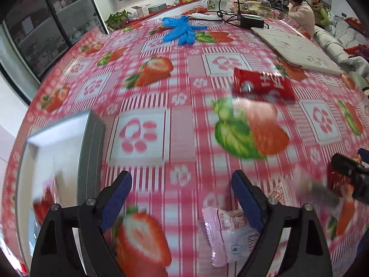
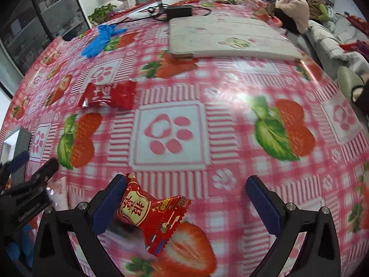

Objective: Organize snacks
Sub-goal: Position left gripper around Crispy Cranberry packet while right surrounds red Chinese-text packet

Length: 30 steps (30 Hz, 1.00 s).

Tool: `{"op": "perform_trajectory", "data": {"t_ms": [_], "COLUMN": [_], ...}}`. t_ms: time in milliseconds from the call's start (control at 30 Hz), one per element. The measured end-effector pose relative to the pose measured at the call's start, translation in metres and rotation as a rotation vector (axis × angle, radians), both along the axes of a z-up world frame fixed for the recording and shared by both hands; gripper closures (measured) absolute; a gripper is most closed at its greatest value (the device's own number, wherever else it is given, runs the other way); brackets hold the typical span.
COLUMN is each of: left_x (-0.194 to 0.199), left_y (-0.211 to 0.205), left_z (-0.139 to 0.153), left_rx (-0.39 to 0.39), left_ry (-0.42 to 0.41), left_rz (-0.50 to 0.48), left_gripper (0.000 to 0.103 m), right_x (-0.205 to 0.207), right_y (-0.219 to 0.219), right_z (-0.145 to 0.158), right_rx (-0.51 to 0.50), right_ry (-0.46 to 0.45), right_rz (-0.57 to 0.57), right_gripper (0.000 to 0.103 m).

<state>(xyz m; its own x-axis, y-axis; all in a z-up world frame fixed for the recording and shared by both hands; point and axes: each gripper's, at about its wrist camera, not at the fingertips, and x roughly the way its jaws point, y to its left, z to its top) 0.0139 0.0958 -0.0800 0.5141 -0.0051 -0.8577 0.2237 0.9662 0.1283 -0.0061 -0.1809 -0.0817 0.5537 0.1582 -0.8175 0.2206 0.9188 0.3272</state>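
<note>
The left tongs (image 1: 181, 184) stand apart over the strawberry-print tabletop (image 1: 161, 87), a pale pink snack packet (image 1: 227, 233) lying against their right finger. The right tongs (image 2: 186, 188) also gape, a red snack packet (image 2: 153, 217) touching their left finger. Another red packet (image 1: 263, 85) lies at 1 o'clock from the left tongs; a white box (image 1: 57, 152) sits at 9 o'clock.
</note>
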Motion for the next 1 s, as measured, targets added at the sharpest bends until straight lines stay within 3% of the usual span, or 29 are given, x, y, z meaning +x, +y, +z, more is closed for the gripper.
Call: {"op": "perform_trajectory", "data": {"t_ms": [100, 200, 333, 500, 600, 667, 733, 900, 1000], "left_x": [-0.02, -0.037, -0.06, -0.078, -0.08, -0.078, -0.068, -0.041, -0.044], "left_y": [0.008, 0.021, 0.019, -0.018, -0.038, -0.044, -0.042, -0.027, -0.023], "left_z": [0.003, 0.022, 0.045, 0.034, 0.02, 0.017, 0.014, -0.002, -0.007], "left_rx": [-0.001, -0.041, -0.082, 0.027, 0.099, 0.121, 0.121, -0.019, -0.062], "left_ry": [-0.008, -0.067, -0.126, -0.138, -0.146, -0.201, -0.207, -0.081, -0.114], "left_rz": [0.01, 0.023, -0.089, -0.308, -0.359, -0.329, -0.258, -0.126, -0.125], "left_gripper": [0.012, 0.012, 0.011, 0.01, 0.008, 0.001, 0.001, 0.001, 0.001], "right_x": [-0.025, -0.051, -0.076, -0.084, -0.078, -0.074, -0.07, -0.053, -0.045], "right_y": [-0.007, -0.007, -0.018, -0.024, -0.008, 0.0, -0.003, -0.011, -0.002], "right_z": [-0.005, -0.009, -0.012, -0.009, -0.004, -0.003, -0.006, -0.007, -0.008], "right_rx": [-0.017, -0.058, -0.013, 0.106, 0.052, -0.007, 0.022, 0.025, -0.075], "right_ry": [0.007, 0.007, -0.014, -0.053, -0.054, -0.043, -0.025, 0.013, 0.036], "right_rz": [-0.019, -0.013, -0.022, -0.028, 0.042, 0.065, 0.042, -0.05, -0.048], "right_gripper": [0.0, 0.0, 0.0, 0.0, 0.0, 0.0, 0.0, 0.0, 0.0]}}
